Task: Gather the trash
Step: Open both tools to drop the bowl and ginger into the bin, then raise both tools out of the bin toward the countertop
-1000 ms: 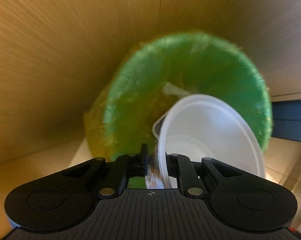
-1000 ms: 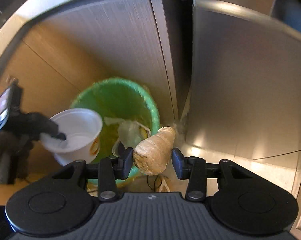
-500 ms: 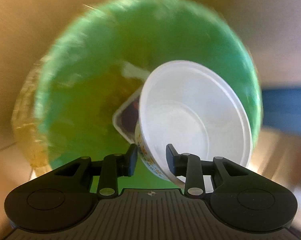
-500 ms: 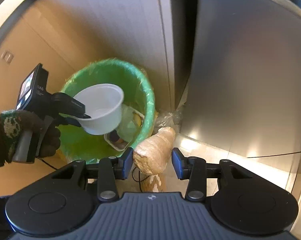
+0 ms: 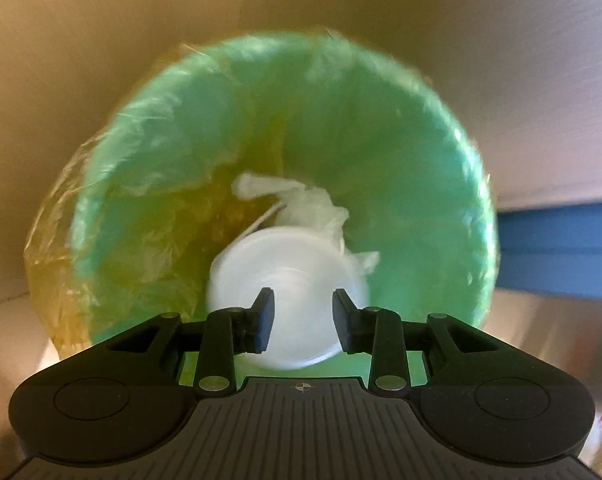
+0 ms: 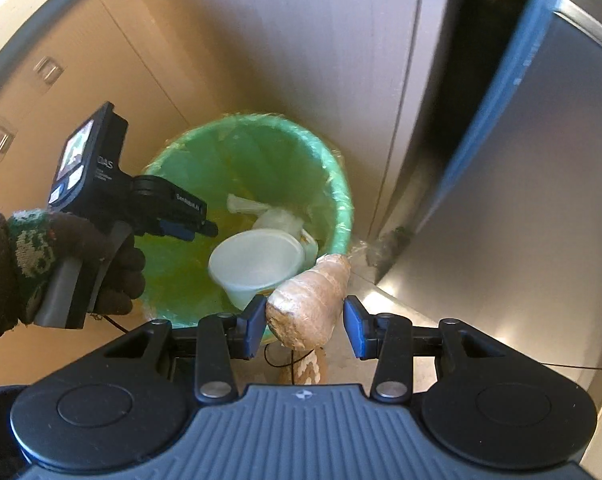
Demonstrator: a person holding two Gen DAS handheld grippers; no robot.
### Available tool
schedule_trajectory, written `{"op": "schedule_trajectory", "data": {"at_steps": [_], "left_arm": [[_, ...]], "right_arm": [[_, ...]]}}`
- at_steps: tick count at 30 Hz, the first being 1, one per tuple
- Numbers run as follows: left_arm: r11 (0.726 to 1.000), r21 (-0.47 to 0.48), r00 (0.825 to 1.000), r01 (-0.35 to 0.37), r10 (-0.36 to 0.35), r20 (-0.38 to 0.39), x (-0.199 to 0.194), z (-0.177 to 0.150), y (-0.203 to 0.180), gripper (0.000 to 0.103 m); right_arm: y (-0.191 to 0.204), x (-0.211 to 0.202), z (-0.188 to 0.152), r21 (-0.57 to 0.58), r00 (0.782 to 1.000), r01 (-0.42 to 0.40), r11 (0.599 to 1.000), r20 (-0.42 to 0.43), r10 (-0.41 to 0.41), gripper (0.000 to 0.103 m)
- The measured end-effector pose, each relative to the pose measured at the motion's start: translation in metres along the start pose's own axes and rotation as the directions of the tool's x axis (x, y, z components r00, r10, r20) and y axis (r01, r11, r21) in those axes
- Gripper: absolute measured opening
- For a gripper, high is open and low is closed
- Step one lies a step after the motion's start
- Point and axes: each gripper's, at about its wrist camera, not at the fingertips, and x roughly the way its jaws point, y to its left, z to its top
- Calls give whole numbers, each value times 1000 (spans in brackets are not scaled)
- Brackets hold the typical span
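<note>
A green-lined trash bin (image 5: 421,152) fills the left wrist view; in the right wrist view it (image 6: 333,184) stands on the floor against a cabinet. A white plastic cup (image 5: 289,292) is inside the bin, free of my fingers, blurred; it also shows in the right wrist view (image 6: 257,260). My left gripper (image 5: 303,320) is open and empty above the bin; it shows from outside in the right wrist view (image 6: 205,226). My right gripper (image 6: 305,324) is shut on a piece of ginger root (image 6: 313,304), beside the bin's right rim.
Crumpled white plastic (image 5: 301,200) lies in the bin bottom. Wooden cabinet fronts (image 6: 181,60) stand behind the bin. A steel appliance (image 6: 521,200) with a blue edge stands right of it. A cable (image 6: 285,360) lies on the floor.
My left gripper opened and let go of the white cup, which dropped into the bin. My right gripper with the ginger stayed shut and moved nearer the bin.
</note>
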Motion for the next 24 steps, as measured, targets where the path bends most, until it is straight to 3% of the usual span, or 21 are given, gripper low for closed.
{"op": "schedule_trajectory", "data": {"at_steps": [8,14,18,20,24], "left_arm": [[991,-128,997,44,-35,74,-23,-11,25,35],[979,-191,985,73,-41,167,-67,-27,48,35],[980,-188,972,59,-14,235,-97,-33,55,35],[982,-182,966,49,0,257,-110,-35,59,35],[984,-176,960,31,20,281,-133,-37,59,35]], "right_arm": [[26,21,24,-87,996,-92,992,-10,92,41],[63,77,49,-136,967,-247,959,-100,235,42],[80,93,51,-178,970,-224,958,-131,203,48],[85,91,45,-205,973,-211,956,-135,186,55],[71,85,40,-224,979,-165,960,-159,131,56]]}}
